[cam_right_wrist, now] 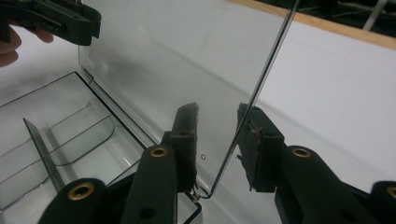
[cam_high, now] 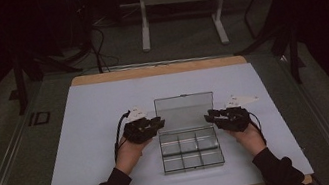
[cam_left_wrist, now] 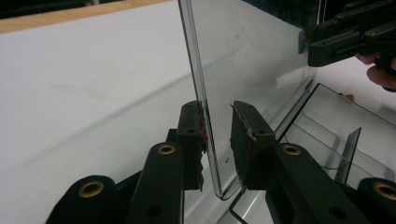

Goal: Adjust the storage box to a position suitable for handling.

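Note:
A clear plastic compartment box (cam_high: 191,150) sits in the middle of the table with its lid (cam_high: 184,105) standing upright. My left gripper (cam_high: 157,122) is at the lid's left edge and my right gripper (cam_high: 209,115) at its right edge. In the left gripper view the lid (cam_left_wrist: 252,60) runs between the jaws of the left gripper (cam_left_wrist: 217,109); it lies against one pad, with a gap to the other. The right gripper (cam_right_wrist: 218,109) straddles the lid (cam_right_wrist: 187,56) the same way, with a gap on one side. The box's compartments (cam_right_wrist: 56,126) look empty.
A white mat (cam_high: 98,134) covers the wooden table (cam_high: 158,69). Behind the table stand the white legs of a frame (cam_high: 143,25), and cables lie on the floor. A person's forearms in dark sleeves come in from the near edge.

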`<state>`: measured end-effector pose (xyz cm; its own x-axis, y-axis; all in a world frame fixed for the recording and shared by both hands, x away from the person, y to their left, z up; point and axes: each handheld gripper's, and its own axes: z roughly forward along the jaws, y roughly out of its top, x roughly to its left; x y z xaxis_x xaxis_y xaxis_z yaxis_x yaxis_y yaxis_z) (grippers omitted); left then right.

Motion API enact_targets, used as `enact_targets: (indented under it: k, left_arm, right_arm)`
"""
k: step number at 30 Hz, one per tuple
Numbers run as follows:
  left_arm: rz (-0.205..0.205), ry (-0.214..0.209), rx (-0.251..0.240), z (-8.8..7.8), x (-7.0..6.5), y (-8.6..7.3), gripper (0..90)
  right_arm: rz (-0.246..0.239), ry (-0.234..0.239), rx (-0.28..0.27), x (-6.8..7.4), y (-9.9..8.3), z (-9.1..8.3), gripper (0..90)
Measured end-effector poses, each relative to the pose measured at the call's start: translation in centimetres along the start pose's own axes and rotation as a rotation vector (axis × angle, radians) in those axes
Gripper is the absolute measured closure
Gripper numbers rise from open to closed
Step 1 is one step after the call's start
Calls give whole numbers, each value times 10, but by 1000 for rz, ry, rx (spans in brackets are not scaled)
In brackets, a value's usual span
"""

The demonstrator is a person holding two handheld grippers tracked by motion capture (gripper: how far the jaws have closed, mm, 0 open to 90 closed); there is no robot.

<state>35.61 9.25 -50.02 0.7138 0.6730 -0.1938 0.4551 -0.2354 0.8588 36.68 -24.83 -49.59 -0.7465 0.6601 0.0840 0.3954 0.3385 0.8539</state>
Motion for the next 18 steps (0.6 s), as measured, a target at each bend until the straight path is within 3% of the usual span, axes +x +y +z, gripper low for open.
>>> enact_targets:
  k: [3,7,12,18]
  left_arm:
    - [-2,11,7,2,-1,0,712]
    - [-48,-12,15,6,4,0,702]
    - [-45,6,30,9,2,0,665]
    - [-83,-6,44,11,5,0,659]
  right_arm:
    - [22,4,10,-1,1,1,673]
    - [32,3,25,-3,2,4,652]
    - [35,-11,48,-1,3,7,620]
    - [67,-6,68,-3,4,10,595]
